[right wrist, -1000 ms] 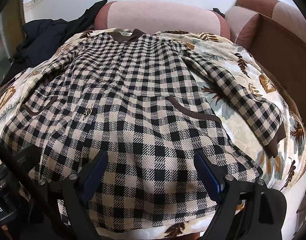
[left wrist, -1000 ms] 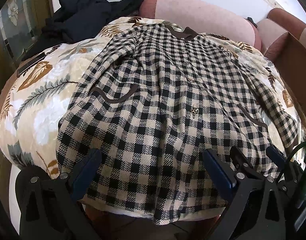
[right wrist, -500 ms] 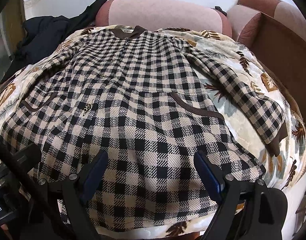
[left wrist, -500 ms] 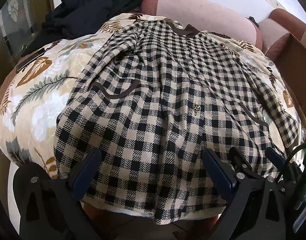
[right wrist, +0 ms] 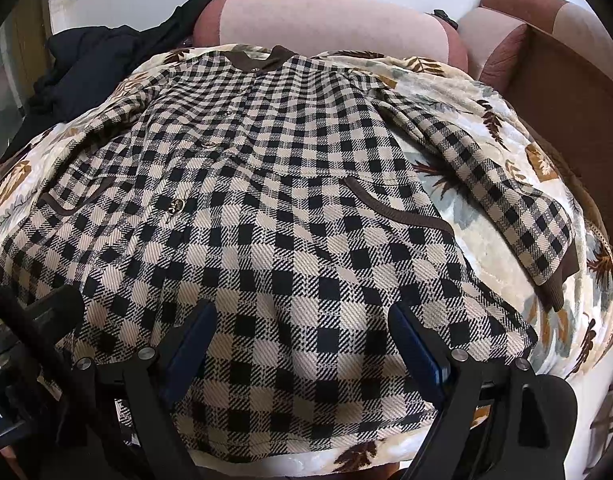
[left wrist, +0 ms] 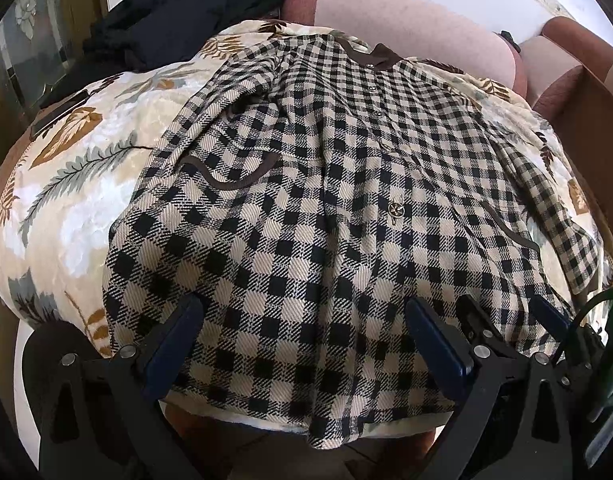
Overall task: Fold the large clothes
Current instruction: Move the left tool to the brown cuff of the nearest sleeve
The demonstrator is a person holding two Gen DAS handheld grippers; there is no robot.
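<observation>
A large black-and-cream checked coat (left wrist: 326, 208) (right wrist: 266, 200) with a brown collar (right wrist: 262, 60) lies spread flat, front up, on a leaf-patterned blanket (left wrist: 74, 184) (right wrist: 486, 208). Its hem hangs over the near edge. One sleeve (right wrist: 498, 192) stretches out to the right with a brown cuff. The other sleeve (left wrist: 210, 120) lies bunched along the left side. My left gripper (left wrist: 302, 340) hovers open above the hem, nothing between its blue fingers. My right gripper (right wrist: 302, 344) also stands open over the hem, a little further right. Each view shows the other gripper at its edge.
A dark garment (left wrist: 178, 8) (right wrist: 98, 64) is heaped at the back left. Pink and brown sofa cushions (left wrist: 406, 12) (right wrist: 330, 20) line the back, and a brown armrest (right wrist: 566, 96) rises on the right. A dark flat object (left wrist: 60, 114) rests on the blanket's left edge.
Both grippers have moved slightly forward and lower over the coat's hem, so the coat looks larger. The coat itself has not moved and the jaws stay apart.
</observation>
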